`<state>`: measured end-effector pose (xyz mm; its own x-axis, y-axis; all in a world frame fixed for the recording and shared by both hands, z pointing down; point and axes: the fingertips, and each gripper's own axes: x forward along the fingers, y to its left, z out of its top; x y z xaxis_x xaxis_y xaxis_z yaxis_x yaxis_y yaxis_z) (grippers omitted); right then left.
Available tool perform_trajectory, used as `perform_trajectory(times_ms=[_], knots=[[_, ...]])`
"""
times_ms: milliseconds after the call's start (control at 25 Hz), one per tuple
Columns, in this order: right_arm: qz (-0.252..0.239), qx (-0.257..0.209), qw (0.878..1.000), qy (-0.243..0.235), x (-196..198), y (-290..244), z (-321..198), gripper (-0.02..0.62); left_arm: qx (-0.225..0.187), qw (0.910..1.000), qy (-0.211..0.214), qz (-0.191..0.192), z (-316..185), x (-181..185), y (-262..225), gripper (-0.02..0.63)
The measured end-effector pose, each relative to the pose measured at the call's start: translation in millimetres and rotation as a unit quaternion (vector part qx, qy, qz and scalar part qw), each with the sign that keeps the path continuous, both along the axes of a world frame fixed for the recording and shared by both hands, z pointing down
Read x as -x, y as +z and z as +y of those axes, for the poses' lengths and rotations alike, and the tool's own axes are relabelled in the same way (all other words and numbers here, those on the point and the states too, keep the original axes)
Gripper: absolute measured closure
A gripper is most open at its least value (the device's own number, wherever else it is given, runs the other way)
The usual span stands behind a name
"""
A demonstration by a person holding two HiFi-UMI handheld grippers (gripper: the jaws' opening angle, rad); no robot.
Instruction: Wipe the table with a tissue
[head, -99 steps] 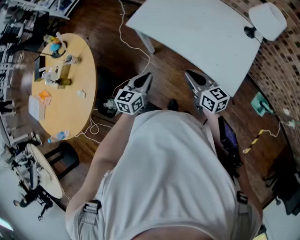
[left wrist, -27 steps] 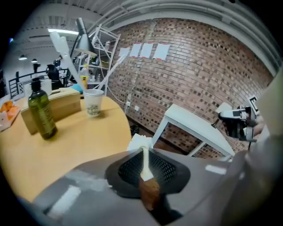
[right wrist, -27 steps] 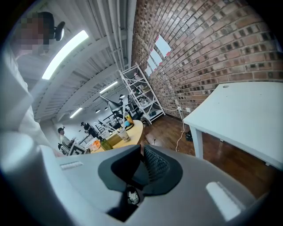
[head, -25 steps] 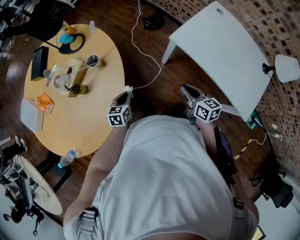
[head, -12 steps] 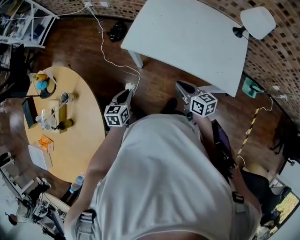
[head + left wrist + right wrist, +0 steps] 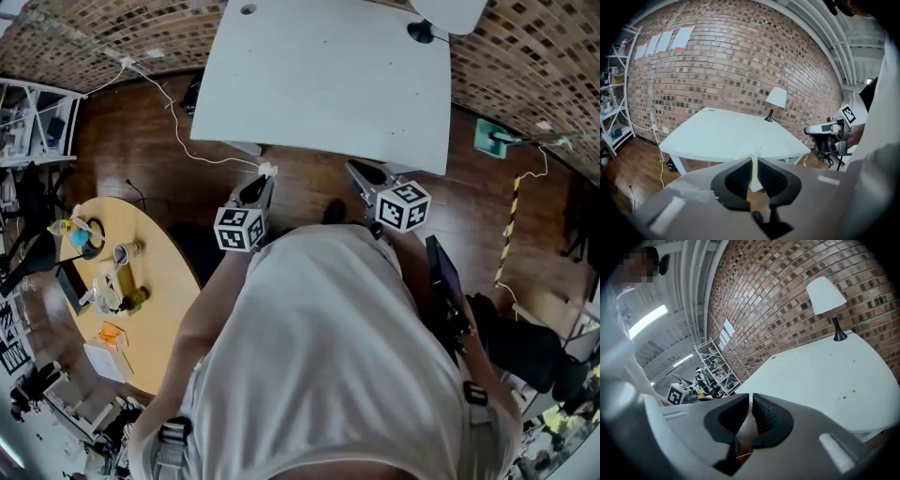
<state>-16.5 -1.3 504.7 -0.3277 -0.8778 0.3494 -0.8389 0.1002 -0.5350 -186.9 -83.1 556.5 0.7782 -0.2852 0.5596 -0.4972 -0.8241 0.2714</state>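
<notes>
I am pinching a thin, crumpled white paper tissue (image 6: 753, 172) upright between the closed jaws of the left gripper (image 6: 263, 181). I am holding it on the near side of the white rectangular table (image 6: 328, 75), probably ready for wiping. The right gripper (image 6: 750, 396) is hovering to its right, jaws nearly together, gripping nothing.
</notes>
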Motion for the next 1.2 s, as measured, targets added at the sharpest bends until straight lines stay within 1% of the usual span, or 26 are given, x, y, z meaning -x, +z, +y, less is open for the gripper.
perform_trajectory(times_ms=[120, 240, 440, 640, 720, 880, 960, 1200], knots=[[-0.006, 0.001, 1.000, 0.004, -19.0, 3.1, 6.4, 0.568, -0.012, 0.9998, 0.015, 0.000, -5.0, -32.5, -6.0, 0.565], [-0.011, 0.002, 1.000, 0.008, -32.1, 6.0, 9.7, 0.568, -0.020, 0.9998, 0.010, -0.002, -11.1, -49.3, -10.5, 0.565], [-0.011, 0.002, 1.000, -0.001, -40.9, 5.1, -0.9, 0.571, -0.058, 0.9978, 0.024, -0.020, -20.2, -55.5, -22.8, 0.565], [-0.009, 0.011, 1.000, -0.009, -51.8, 9.0, -20.8, 0.572, -0.070, 0.9972, 0.006, -0.024, -40.9, -52.0, -32.6, 0.564], [-0.009, 0.014, 1.000, -0.009, -55.5, 6.8, -31.8, 0.574, -0.070, 0.9971, 0.008, -0.029, -50.6, -51.3, -31.7, 0.564], [0.003, 0.023, 1.000, -0.001, -54.1, 6.6, -55.4, 0.574, -0.051, 0.9983, 0.009, -0.029, -82.5, -49.0, -15.9, 0.563], [0.012, 0.030, 0.999, 0.011, -50.1, 8.4, -68.1, 0.573, -0.046, 0.9984, 0.021, -0.025, -100.8, -49.5, -7.5, 0.563], [0.024, 0.037, 0.998, 0.043, -50.5, 3.5, -120.5, 0.574, -0.040, 0.9967, 0.068, -0.016, -170.3, -70.9, -5.7, 0.563]])
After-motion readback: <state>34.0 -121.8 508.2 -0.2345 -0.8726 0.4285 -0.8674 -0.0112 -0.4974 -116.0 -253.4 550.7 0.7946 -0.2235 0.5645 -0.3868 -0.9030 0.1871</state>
